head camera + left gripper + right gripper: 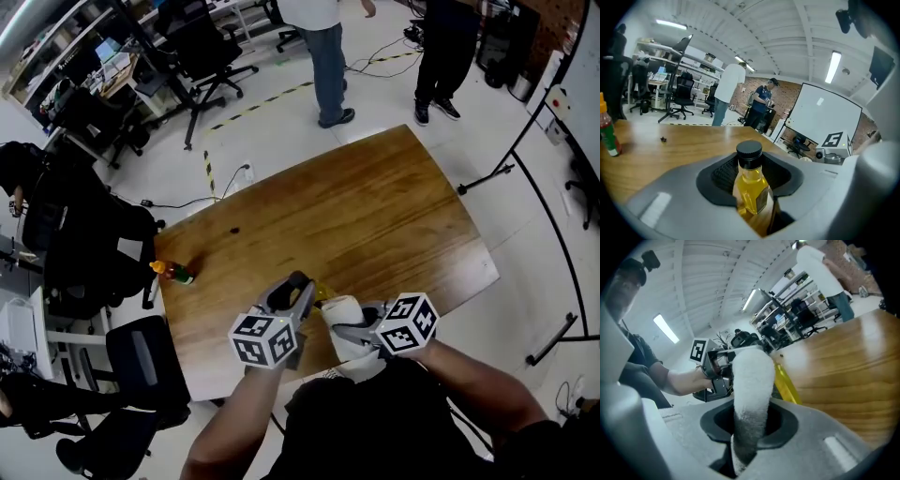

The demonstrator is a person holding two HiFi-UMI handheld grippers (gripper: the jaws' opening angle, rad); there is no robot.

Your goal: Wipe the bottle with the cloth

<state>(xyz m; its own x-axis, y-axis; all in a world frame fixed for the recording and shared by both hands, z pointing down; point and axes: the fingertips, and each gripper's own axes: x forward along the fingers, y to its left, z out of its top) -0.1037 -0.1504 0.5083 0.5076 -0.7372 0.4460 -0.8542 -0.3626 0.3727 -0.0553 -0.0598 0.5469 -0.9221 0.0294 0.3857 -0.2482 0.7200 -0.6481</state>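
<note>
A small bottle (751,185) of yellow liquid with a black cap stands upright between the jaws of my left gripper (750,171), which is shut on its body. In the head view the bottle (322,293) shows as a yellow sliver above the near edge of the wooden table (375,216), between my left gripper (302,289) and the cloth. My right gripper (750,427) is shut on a rolled white cloth (751,376), whose top lies against the side of the bottle (787,386). From above, the cloth (343,313) hides the tips of my right gripper (361,326).
A small sauce bottle with an orange cap (174,273) stands at the table's left edge, and a dark speck (234,230) lies farther in. Two people (323,56) stand beyond the far edge. Office chairs (141,352) crowd the left side.
</note>
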